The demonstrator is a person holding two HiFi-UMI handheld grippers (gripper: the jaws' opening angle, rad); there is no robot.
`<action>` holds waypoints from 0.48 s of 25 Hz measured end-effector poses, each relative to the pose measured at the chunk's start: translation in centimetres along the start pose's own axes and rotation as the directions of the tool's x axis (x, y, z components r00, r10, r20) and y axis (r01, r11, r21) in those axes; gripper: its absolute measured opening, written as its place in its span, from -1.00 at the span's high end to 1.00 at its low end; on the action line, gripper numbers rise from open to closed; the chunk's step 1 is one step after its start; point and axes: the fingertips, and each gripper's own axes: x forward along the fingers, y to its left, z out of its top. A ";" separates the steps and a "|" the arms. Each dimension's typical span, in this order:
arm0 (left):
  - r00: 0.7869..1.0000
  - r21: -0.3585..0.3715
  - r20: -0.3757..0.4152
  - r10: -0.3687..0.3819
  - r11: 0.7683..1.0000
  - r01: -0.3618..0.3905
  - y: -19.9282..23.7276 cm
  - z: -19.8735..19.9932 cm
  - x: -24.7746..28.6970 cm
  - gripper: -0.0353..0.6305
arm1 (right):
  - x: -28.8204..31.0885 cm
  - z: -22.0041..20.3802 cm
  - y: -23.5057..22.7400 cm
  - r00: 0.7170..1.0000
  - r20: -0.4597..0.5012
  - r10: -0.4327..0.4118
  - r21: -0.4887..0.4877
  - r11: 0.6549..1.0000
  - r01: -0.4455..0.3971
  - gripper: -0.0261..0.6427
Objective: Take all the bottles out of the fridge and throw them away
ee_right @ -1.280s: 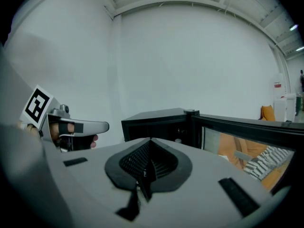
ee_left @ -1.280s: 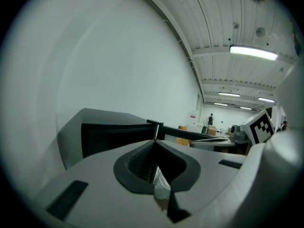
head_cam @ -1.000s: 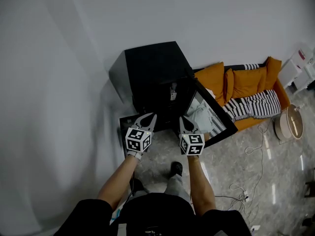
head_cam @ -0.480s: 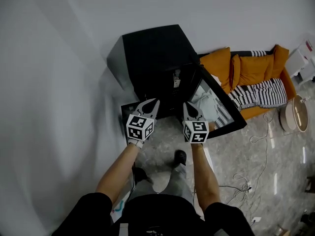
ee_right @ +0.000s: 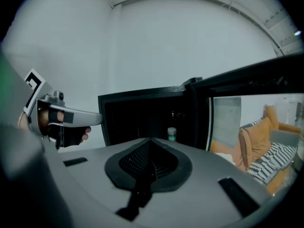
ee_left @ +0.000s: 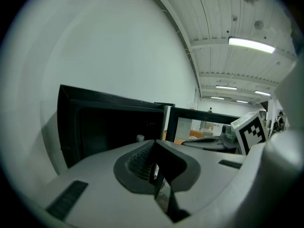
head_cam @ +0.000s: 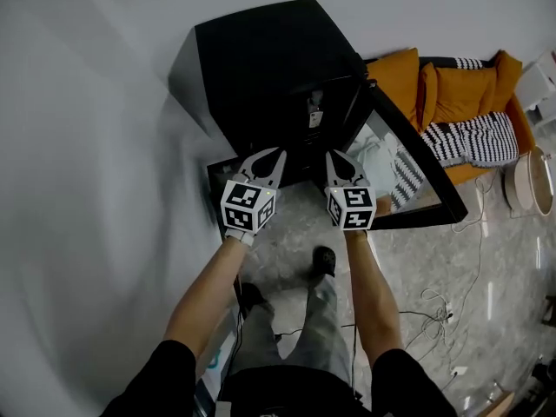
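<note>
The black fridge stands against the white wall with its glass door swung open to the right. In the right gripper view a small bottle with a green label stands inside the dark compartment. The left gripper view shows only a pale bottle cap above the jaws. My left gripper and right gripper are held side by side just in front of the fridge opening. Both are shut with nothing in them. The rest of the fridge interior is too dark to make out.
An orange sofa with striped cushions stands right of the fridge, behind the open door. Loose cables lie on the grey floor at the right. A round pale object sits at the far right. The person's feet are below the grippers.
Both grippers have moved down and toward the fridge opening, staying side by side. The fridge and its open door now look larger and nearer in the head view.
</note>
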 end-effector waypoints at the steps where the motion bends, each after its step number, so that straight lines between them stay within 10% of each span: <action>1: 1.000 0.004 0.001 -0.006 1.000 0.006 0.2 -0.5 0.5 0.89 | 0.6 -0.8 -0.2 1.000 0.001 -0.001 0.001 1.000 0.001 0.90; 12: 0.998 0.010 -0.033 -0.044 0.999 0.044 2.1 -11.0 3.9 0.89 | 5.0 -11.2 -0.4 1.000 -0.018 -0.007 0.020 1.000 0.007 0.90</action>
